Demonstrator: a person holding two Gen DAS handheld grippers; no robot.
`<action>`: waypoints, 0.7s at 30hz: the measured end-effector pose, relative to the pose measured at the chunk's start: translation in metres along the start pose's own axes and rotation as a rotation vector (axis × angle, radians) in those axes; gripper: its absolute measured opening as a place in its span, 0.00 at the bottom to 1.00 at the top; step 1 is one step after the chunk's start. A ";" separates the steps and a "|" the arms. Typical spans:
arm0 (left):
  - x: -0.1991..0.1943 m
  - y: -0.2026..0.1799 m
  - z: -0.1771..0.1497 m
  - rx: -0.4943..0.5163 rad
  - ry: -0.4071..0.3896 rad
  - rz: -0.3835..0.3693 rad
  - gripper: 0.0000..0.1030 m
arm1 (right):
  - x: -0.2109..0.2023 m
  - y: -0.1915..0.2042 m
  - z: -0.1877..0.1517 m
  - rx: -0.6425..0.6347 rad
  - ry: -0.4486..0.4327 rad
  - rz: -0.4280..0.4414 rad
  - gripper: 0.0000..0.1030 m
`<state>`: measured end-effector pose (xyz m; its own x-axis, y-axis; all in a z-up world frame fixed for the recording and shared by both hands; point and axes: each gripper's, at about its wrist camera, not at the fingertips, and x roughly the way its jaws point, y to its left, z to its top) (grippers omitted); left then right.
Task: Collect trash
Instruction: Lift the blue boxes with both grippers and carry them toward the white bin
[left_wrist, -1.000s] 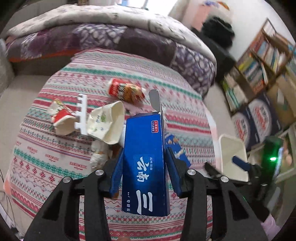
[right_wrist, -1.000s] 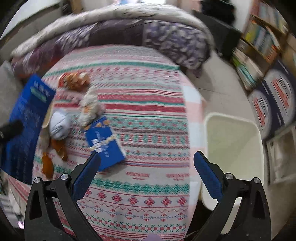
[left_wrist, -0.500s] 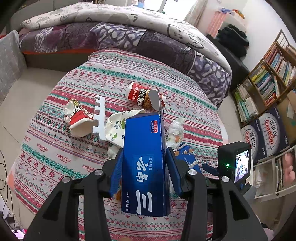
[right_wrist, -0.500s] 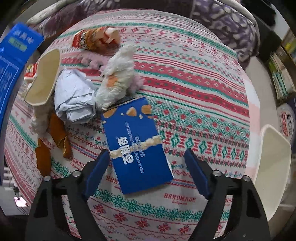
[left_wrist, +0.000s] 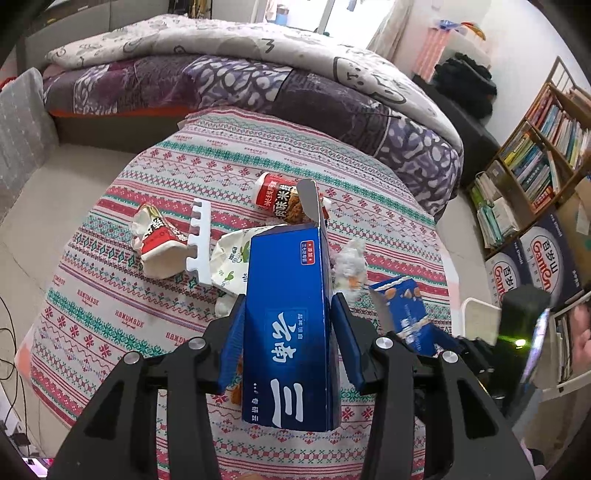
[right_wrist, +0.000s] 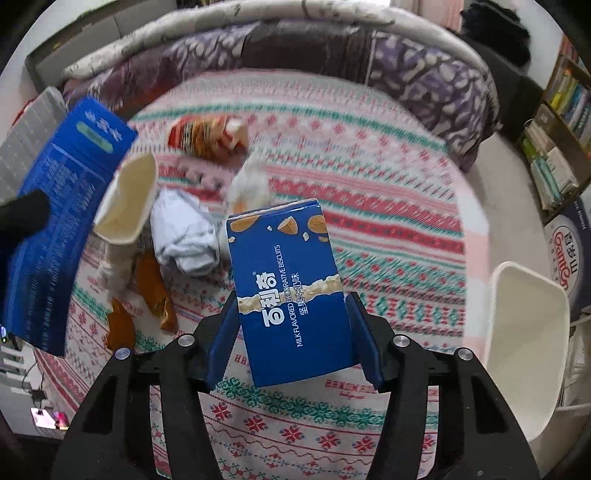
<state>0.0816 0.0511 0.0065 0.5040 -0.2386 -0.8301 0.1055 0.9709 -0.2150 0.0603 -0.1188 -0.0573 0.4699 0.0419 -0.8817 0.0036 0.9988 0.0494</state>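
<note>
- The tall blue carton (left_wrist: 291, 325) is clamped between the jaws of the left gripper (left_wrist: 290, 343); it stands upright in the grip, with its top flap open, and it is lifted above the striped cloth (left_wrist: 122, 317) of the surface.
- The blue biscuit box (right_wrist: 291, 291) is clamped between the jaws of the right gripper (right_wrist: 293, 341); it also looks lifted off the cloth, tilted a little, with the printed face toward the camera.
- The white bin (right_wrist: 524, 332) is the landmark here. It stands beside the surface, at its right edge. In the right wrist view, the biscuit box is to the left of the bin and near it; the tall carton is farther left, well apart from the bin.
- Other trash lies on the cloth, left of the bin: a red snack wrapper (left_wrist: 284, 201), a crumpled red-and-white packet (left_wrist: 157, 242), a white plastic comb-like piece (left_wrist: 199, 240), a paper cup (right_wrist: 127, 201), crumpled white tissue (right_wrist: 184, 236) and orange peel-like scraps (right_wrist: 155, 295).
- I judge the step in hand to be the carrying: both hands have a piece of trash, and nothing has been dropped yet.
- The next move calls for bringing the right gripper over the opening of the bin and letting its jaws part there; the left gripper should follow, since it has a longer way to go. Then the remaining pieces on the cloth need collecting.
</note>
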 end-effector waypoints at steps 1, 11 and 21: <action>0.000 -0.002 -0.001 0.005 -0.004 0.001 0.44 | -0.003 -0.003 0.001 0.004 -0.009 -0.001 0.53; 0.000 -0.028 -0.006 0.058 -0.038 -0.005 0.45 | -0.026 -0.052 0.003 0.083 -0.086 -0.083 0.53; 0.013 -0.061 -0.013 0.120 -0.024 -0.022 0.45 | -0.041 -0.134 -0.006 0.265 -0.058 -0.220 0.53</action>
<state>0.0709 -0.0118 0.0025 0.5206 -0.2604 -0.8131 0.2178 0.9614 -0.1684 0.0350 -0.2541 -0.0303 0.4817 -0.1823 -0.8572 0.3360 0.9418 -0.0115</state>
